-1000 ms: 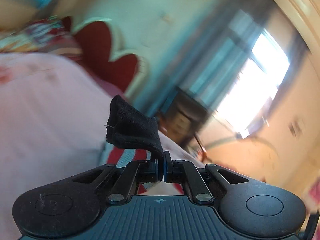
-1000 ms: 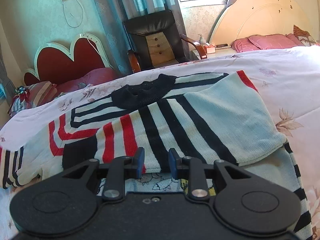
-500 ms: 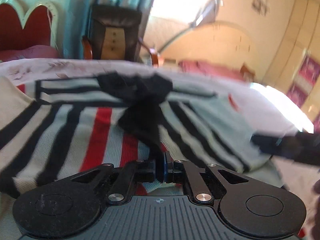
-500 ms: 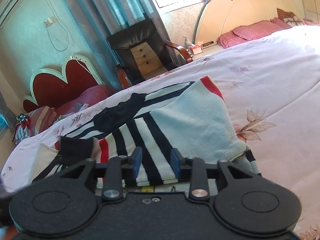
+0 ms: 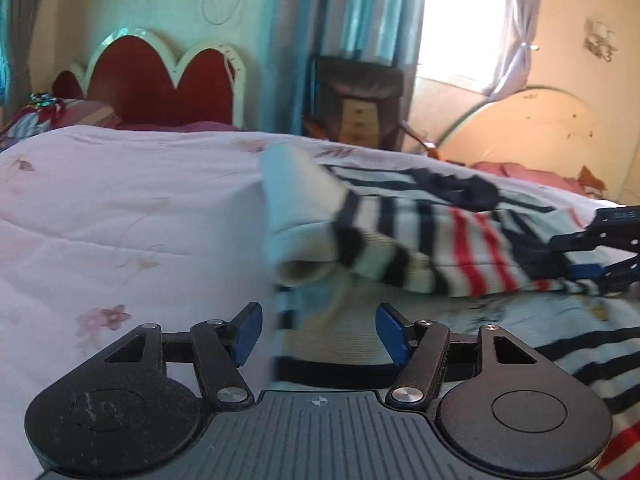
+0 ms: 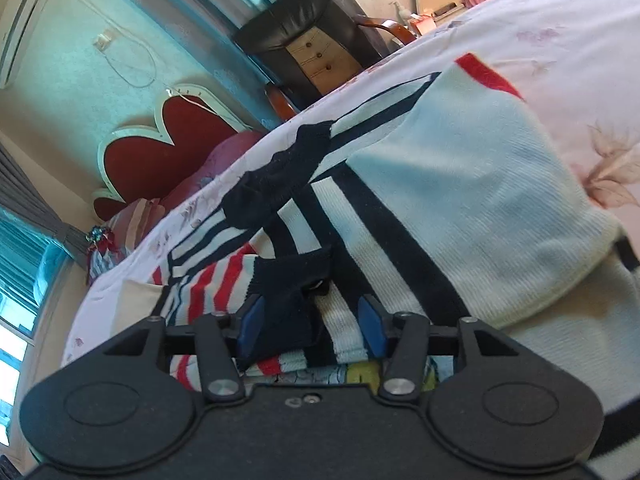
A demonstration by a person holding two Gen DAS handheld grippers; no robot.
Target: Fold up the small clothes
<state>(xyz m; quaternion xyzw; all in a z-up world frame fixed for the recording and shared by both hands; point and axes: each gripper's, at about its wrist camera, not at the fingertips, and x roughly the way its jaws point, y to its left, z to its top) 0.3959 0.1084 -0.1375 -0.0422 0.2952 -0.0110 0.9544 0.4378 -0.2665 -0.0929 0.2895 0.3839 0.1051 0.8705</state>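
1. Two grippers work over a striped sweater [image 5: 452,240] lying on a bed with a pale floral quilt [image 5: 120,208].
2. The left gripper [image 5: 318,332] has just been opening; its blue pads [image 5: 248,330] stand wide apart, with only the sweater's hem edge below the gap and nothing pinched.
3. The sweater's left sleeve [image 5: 360,248], blurred, lies folded across the body, with its dark cuff [image 6: 292,292] towards the right side of the garment.
4. The right gripper [image 6: 310,324] has also just been opening; its jaws stand fairly wide, and the dark cuff and a striped fold lie between them, with no pad clearly pressing.
5. In the left wrist view the right gripper [image 5: 592,264] shows at the sweater's right edge.
6. The sweater's dark collar [image 6: 280,180] points towards the far edge of the bed.
7. Beyond the bed stand a red scalloped headboard [image 5: 160,80], a dark armchair [image 6: 304,36] and teal curtains [image 5: 352,12].
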